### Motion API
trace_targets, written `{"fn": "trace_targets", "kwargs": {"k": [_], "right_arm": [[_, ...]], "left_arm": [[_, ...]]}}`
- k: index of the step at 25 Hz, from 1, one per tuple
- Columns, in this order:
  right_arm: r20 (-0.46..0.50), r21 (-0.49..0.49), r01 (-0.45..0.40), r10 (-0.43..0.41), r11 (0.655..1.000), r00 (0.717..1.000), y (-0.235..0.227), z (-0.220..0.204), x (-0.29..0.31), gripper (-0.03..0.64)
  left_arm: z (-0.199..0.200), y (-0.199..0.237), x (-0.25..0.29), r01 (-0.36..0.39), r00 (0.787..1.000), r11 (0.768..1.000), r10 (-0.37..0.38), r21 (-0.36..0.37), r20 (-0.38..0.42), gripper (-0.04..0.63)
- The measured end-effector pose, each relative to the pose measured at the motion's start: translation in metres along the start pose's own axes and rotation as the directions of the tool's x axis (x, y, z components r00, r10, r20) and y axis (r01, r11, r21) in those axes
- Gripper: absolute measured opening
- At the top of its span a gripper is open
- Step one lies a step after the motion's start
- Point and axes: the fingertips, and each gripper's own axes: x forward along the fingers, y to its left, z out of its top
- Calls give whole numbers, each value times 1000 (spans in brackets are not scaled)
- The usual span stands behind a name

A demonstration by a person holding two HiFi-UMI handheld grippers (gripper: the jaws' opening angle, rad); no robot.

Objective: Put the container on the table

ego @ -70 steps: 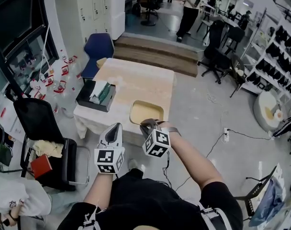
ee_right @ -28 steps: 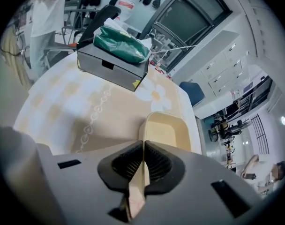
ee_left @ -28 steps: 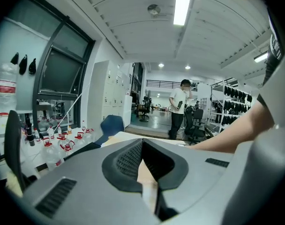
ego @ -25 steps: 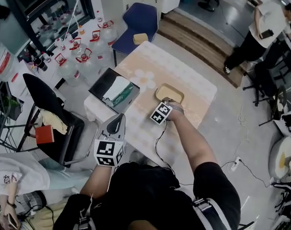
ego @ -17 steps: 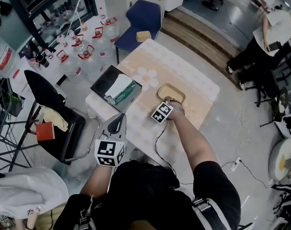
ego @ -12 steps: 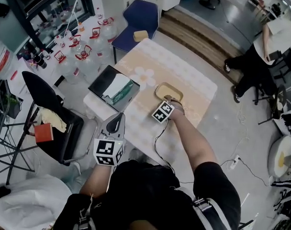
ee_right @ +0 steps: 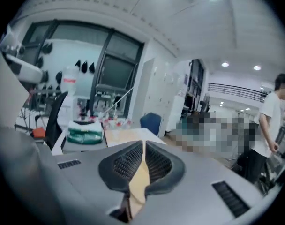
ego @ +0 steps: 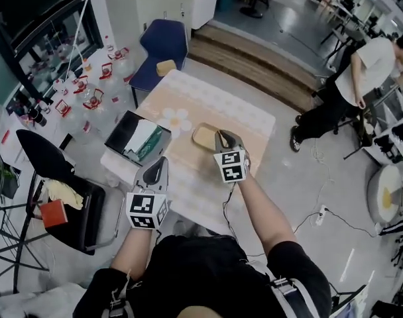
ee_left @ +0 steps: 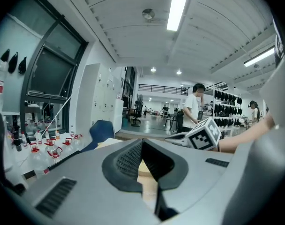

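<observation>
The shallow yellow rounded-rectangle container point(ego: 203, 136) lies open side up on the beige flower-patterned table point(ego: 244, 119). Its long axis runs about 10 to 4 o'clock, and the 4 o'clock end is hidden behind the right gripper point(ego: 225, 138). That gripper, on a forward-stretched arm, is closing its jaws on nothing. Only the head view shows the container; the right gripper view shows just a narrow yellow slit. The left gripper point(ego: 160, 163), at 8 o'clock, has its jaws together and empty.

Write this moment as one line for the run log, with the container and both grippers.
container: resting on table | right gripper: at container's edge, jaws closing, nothing between them | left gripper: shut, empty
</observation>
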Motion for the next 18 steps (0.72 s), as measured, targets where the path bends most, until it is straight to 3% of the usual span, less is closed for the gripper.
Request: {"fn": "trace_targets", "kwargs": {"k": [1,4,9,12,18], "right_arm": [[61,44,28,-31,999,998,-8,16,-17,15],[189,144,84,-110,986,976,-22,53,-64,12],[316,195,129,-187,972,930,-26,84,-137,12],[350,234,131,-209,963,913,-22,86,-172,11],[346,230,155,-229,961,910,-19,86,-191,12]], "left_arm": [[3,-4,2,11,1000,1000,-11,4,6,12],[13,-14,7,40,999,999,-40,17,23,12],[29,-39,14,88,995,995,-90,47,48,12],[35,-58,13,121,991,991,-125,61,56,12],[46,-78,12,158,984,984,-164,83,68,13]]}}
